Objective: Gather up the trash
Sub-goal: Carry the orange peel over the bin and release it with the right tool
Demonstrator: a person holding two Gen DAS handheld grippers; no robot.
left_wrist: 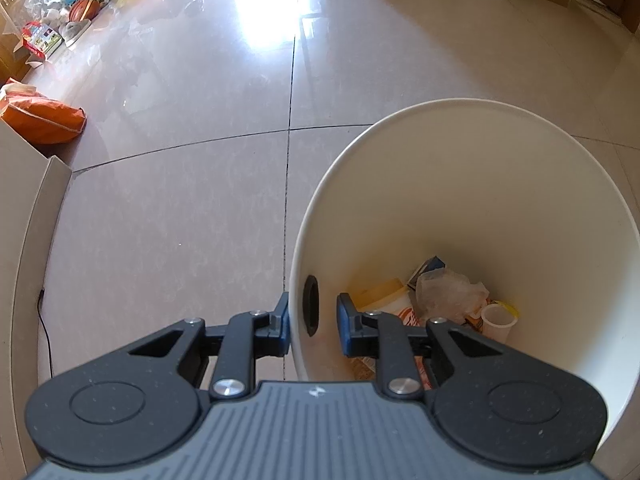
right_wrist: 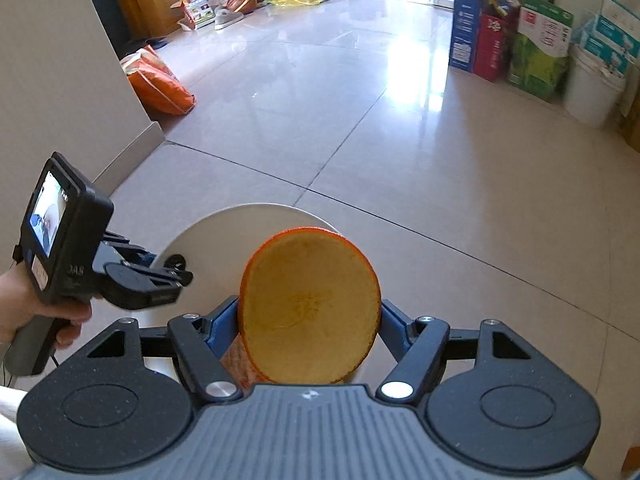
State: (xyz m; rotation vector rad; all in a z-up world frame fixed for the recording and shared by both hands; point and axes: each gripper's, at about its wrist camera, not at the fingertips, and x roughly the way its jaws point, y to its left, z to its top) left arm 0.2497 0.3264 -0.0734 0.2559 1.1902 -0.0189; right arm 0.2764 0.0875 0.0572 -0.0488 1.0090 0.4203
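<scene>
A white trash bin (left_wrist: 480, 184) stands on the tiled floor, holding a yellow-lidded cup (left_wrist: 384, 298), a crumpled clear bag (left_wrist: 448, 292) and a small white cup (left_wrist: 498, 322). My left gripper (left_wrist: 312, 320) is open and straddles the bin's near wall by a handle hole, one finger outside and one inside. My right gripper (right_wrist: 310, 312) is shut on an orange cup (right_wrist: 310, 304) whose round yellow end faces the camera. The cup hangs just above the bin's rim (right_wrist: 224, 216). In the right wrist view a hand (right_wrist: 24, 312) holds the left gripper (right_wrist: 176, 276) at that rim.
A beige wall corner (left_wrist: 24, 208) stands close on the left, with an orange bag (left_wrist: 44, 116) behind it. Boxes, a ball and bags (left_wrist: 80, 4) line the far left. Cartons (right_wrist: 516, 44) and a white bucket (right_wrist: 592, 88) stand along the right wall. Open tiled floor lies between.
</scene>
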